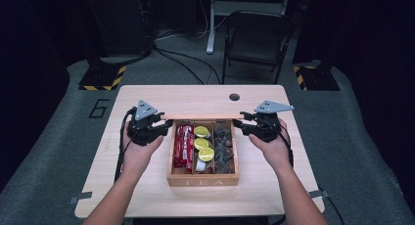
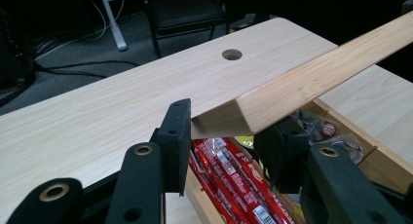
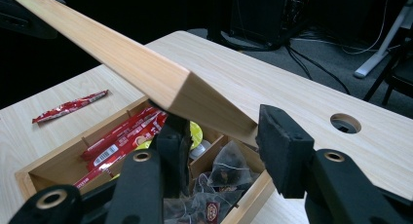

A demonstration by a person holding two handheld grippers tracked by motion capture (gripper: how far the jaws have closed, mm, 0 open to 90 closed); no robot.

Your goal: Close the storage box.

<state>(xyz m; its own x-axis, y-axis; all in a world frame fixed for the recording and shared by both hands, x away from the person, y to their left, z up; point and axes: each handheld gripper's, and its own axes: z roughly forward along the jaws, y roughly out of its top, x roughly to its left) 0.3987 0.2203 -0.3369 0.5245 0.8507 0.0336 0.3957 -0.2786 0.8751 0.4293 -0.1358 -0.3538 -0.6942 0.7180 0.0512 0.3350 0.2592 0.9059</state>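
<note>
Black fingers (image 2: 176, 136) of the left gripper (image 2: 229, 131) clamped on one end of a pale wooden lid (image 2: 311, 73), seen close in the left gripper view; same grip at the other end from the right gripper (image 3: 224, 136), fingers pressed on either side of the slab. Plain light wood, long and flat, straight grain, squared ends, no markings visible. Held tilted above the back edge of the wooden tea box (image 1: 203, 181), spanning its full width between the two hands, and showing from the high view as a thin strip (image 1: 203, 117); cannot tell whether hinged to the box or free of it. Below, box uncovered, three compartments side by side: red stick packets (image 1: 183, 146) stacked lengthwise in the left one, round yellow-topped pods (image 1: 203, 144) in the middle one, dark clear-wrapped tea bags (image 1: 224, 146) in the right one. "TEA" lettered on the front wall. Standing near the middle of the light tabletop (image 1: 147, 186), with one loose red packet (image 3: 70, 106) lying beside the box. Farther back, round hole (image 1: 234, 96) in the tabletop and dark folding chair (image 1: 257, 34) on the grey floor.
</note>
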